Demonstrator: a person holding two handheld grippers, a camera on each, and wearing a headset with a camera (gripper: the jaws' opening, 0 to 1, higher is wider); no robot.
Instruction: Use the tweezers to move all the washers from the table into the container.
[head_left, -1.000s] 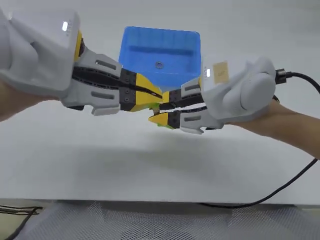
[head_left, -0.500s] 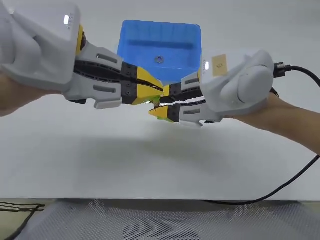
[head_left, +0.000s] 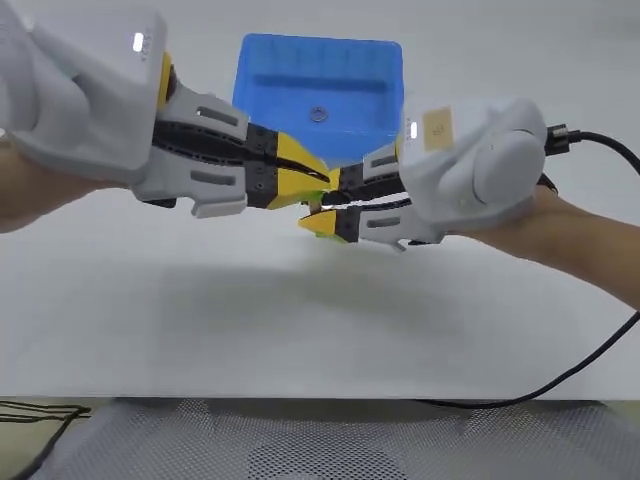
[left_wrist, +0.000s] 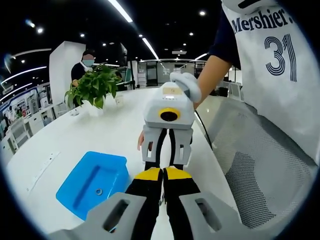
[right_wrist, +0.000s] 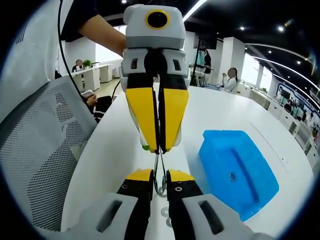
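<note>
Left fingers (right_wrist: 142, 115) clamped on tweezers (right_wrist: 160, 170) | right fingers (right_wrist: 140, 176) flanking tweezers, grip indeterminate | container (head_left: 262, 75) just beyond fingers

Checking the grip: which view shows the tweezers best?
The right gripper view: the tweezers run as thin metal legs from the left gripper's shut jaws down between the right gripper's. The head view and left gripper view give at most a sliver between the jaw tips.
</note>
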